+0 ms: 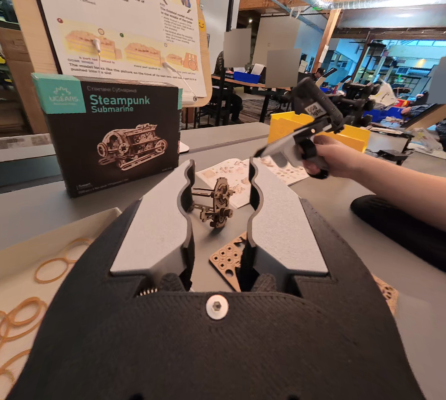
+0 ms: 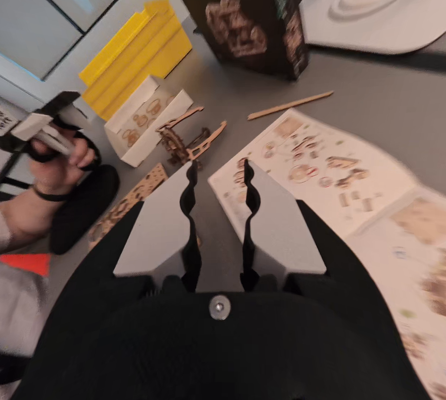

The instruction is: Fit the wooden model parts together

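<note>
A partly built wooden model stands on the grey table, seen between and beyond the fingers of my left gripper, which is open and empty above it. A laser-cut wooden sheet lies near the left gripper's base. My right gripper is open and empty, held above the table; it also shows in the left wrist view, tilted down to the left. In the right wrist view the model lies just beyond the fingertips, next to the sheet. A thin wooden stick lies farther off.
The kit's black box stands at back left. An open instruction booklet lies at the right. A white tray with rubber bands and a yellow bin sit near the model. A black wrist pad lies by the left hand. My hands' fingertips stand some 20 cm from each other. Measured from the fingertips, the thin wooden stick is 12 cm or so from the right gripper and 25 cm from the left.
</note>
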